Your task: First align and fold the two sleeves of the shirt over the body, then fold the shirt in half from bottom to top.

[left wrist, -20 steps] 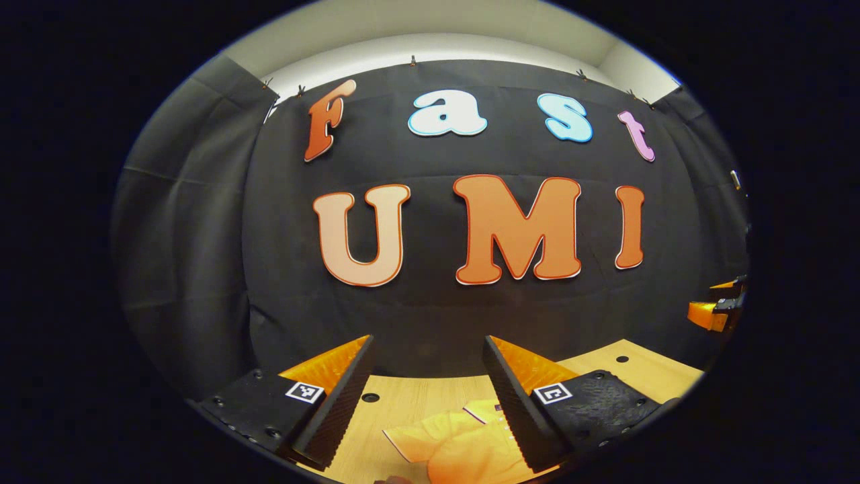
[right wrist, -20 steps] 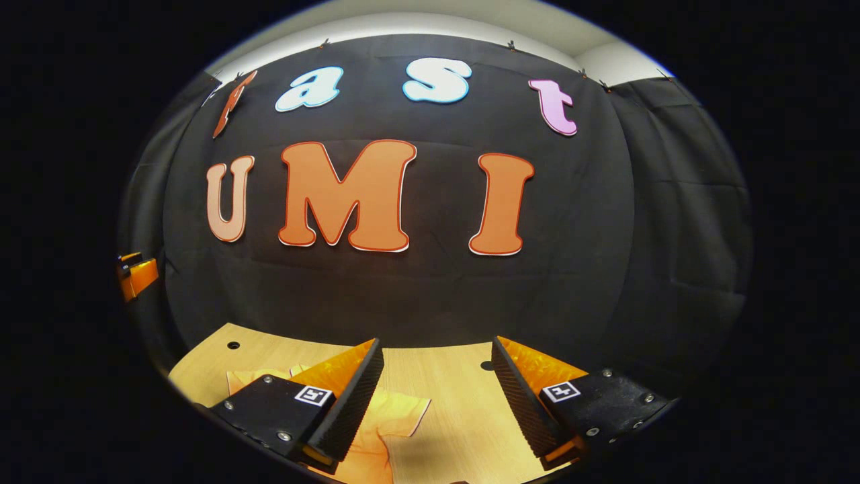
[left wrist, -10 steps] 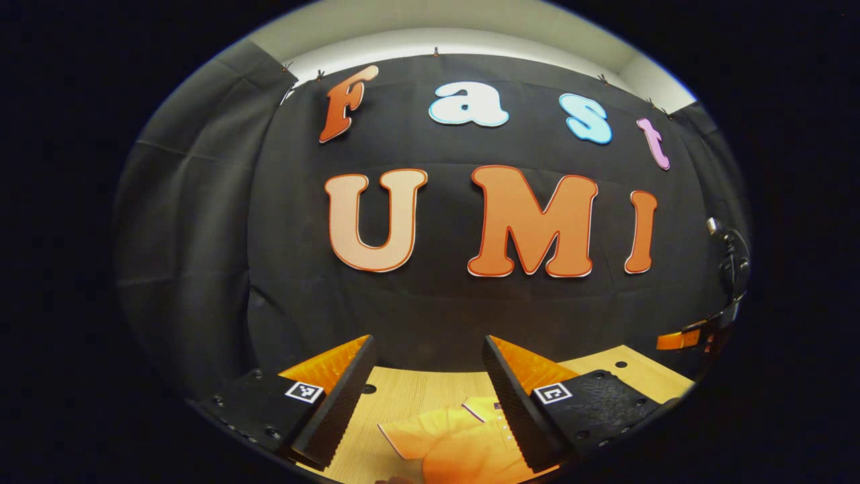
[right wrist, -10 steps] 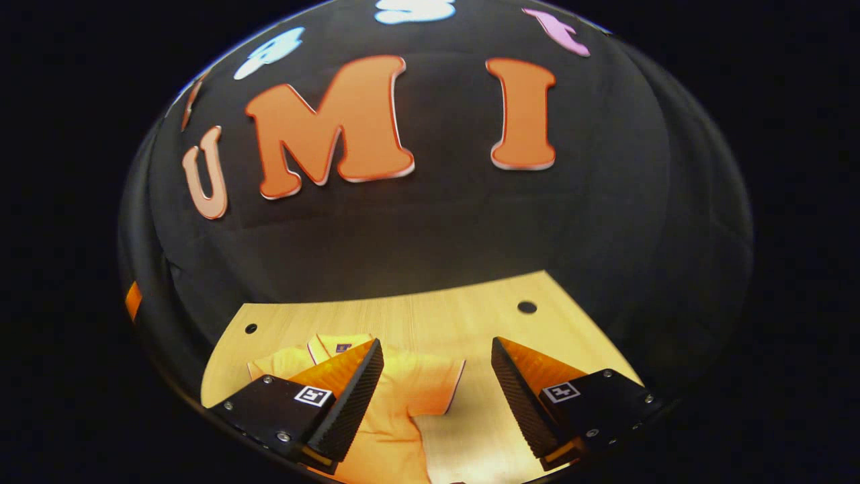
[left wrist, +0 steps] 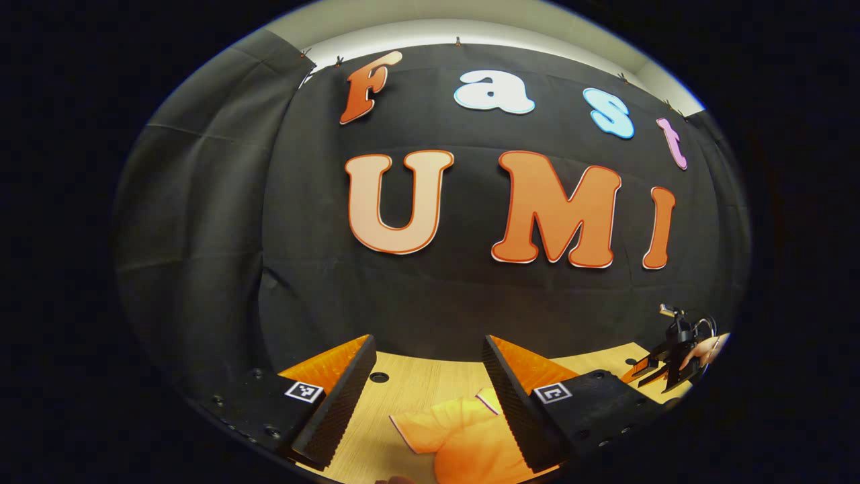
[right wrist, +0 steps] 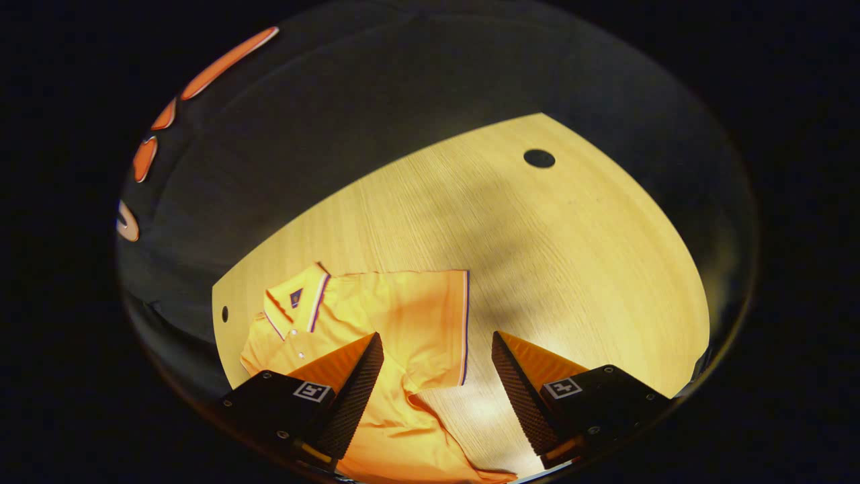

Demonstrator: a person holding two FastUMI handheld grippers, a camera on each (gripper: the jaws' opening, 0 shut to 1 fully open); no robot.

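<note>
Right gripper (right wrist: 437,376) tipped down over the table (right wrist: 537,242), jaws spread wide and empty, straddling the hem of the near sleeve (right wrist: 430,323) with its dark piping at about 12 o'clock between the fingers. Orange shirt (right wrist: 376,316) flat on the wood from 9 to 6 o'clock in the right gripper view, collar (right wrist: 295,302) and placket toward 10 o'clock, body running off the lower edge. Sleeves not yet folded, so the first step judged barely begun.

Left gripper (left wrist: 430,390) held level and higher, jaws likewise wide apart with nothing between them, the other sleeve (left wrist: 437,427) just beyond its fingertips at 6 o'clock. Farther off at 3 o'clock in the left gripper view, the second tool, small, with the hand (left wrist: 702,349) holding it. Booth wall behind.

To do it well: lower onto the sleeve hem near its outer corner, pinch one layer only, lift little, then carry across toward the placket so the piped edge lies parallel to the side seam. Likely best to keep the shoulder line flat and avoid dragging the body cloth. Same for the left, matching the overlap.
</note>
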